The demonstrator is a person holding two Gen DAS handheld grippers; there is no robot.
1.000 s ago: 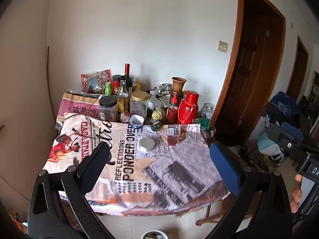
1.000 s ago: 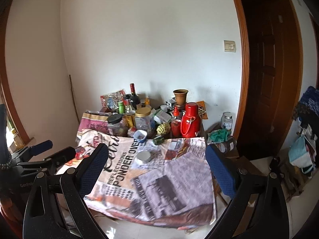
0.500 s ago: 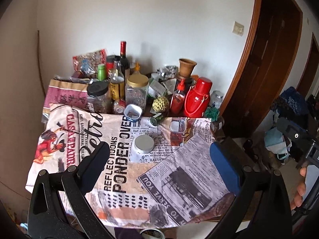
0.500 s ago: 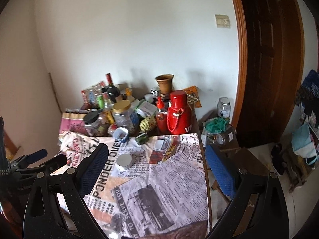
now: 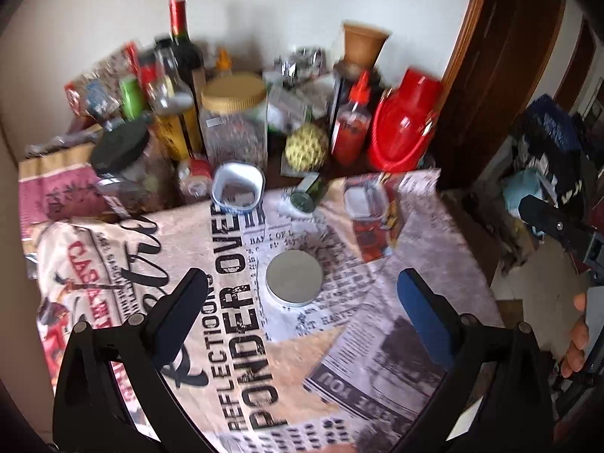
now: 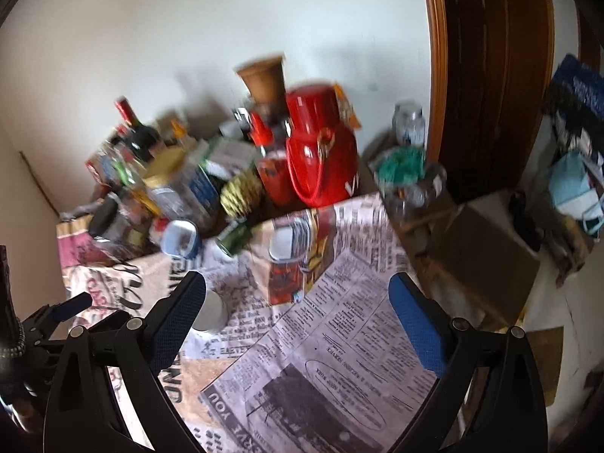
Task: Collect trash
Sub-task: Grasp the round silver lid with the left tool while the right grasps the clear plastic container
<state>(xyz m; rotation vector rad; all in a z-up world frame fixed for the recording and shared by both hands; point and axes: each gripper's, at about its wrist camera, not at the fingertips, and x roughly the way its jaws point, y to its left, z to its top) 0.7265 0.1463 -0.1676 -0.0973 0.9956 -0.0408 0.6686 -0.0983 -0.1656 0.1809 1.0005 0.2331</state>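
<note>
A red jug (image 5: 402, 128) and a gold-lidded jar (image 5: 234, 120) of dark grainy contents crowd the back of the newsprint-patterned tablecloth (image 5: 234, 339), against a white wall beside a brown door. A small round silver-lidded tin (image 5: 294, 277), a blue-rimmed tub (image 5: 237, 188) and a tipped green bottle (image 5: 307, 196) lie nearer. Left gripper (image 5: 302, 313) and right gripper (image 6: 296, 317) both hover spread wide, empty, above the cloth.

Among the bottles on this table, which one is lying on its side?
The small green bottle at the tablecloth's far edge, its round end facing the camera; the wine bottle and red squeeze bottle stand upright.
</note>
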